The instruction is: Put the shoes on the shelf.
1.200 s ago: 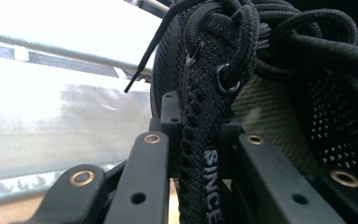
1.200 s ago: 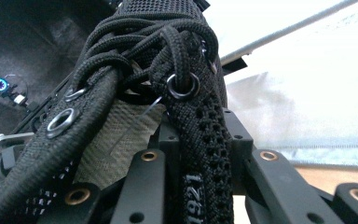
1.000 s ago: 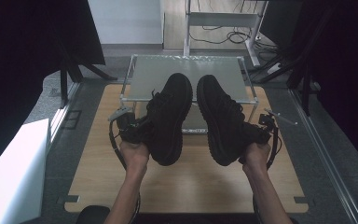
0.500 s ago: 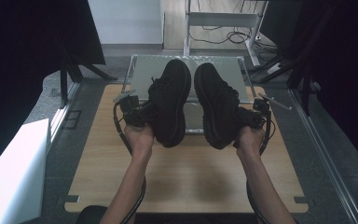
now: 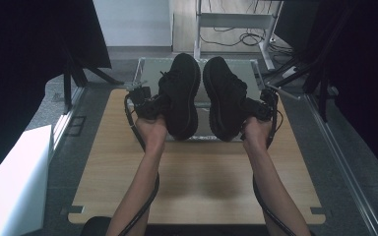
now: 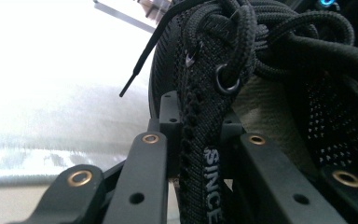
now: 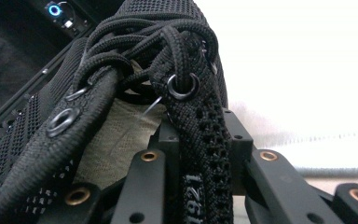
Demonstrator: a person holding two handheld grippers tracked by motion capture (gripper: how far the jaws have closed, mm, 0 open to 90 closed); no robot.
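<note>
Both black shoes hang in the air above the near edge of the grey tray (image 5: 147,69), which sits at the far end of the wooden table (image 5: 202,182), and each hangs from a thin strip of its upper alone. On the left, the left gripper (image 5: 150,104) has its jaws pinching the eyelet edge of the left shoe (image 5: 181,93); in the left gripper view that mesh strip (image 6: 204,140) stands squeezed between the two black jaws, with a loose lace end (image 6: 142,60) dangling free toward the tray. I judge the fabric could slide out of the pinch, since the heavy chunky sole pulls down on a soft, flexible edge, and the shoe would then drop onto the tray rim or the table short of the tray. The dangling lace might also snag on the tray's edge. To the right, the right gripper (image 5: 256,109) is likewise clamped on the eyelet strip (image 7: 198,140) of the right shoe (image 5: 224,96), which hangs just beside the left one over the same tray edge. The same slip threatens here, and the two soles, nearly touching, could knock together and twist either shoe in its grip if the hands drift inward.
</note>
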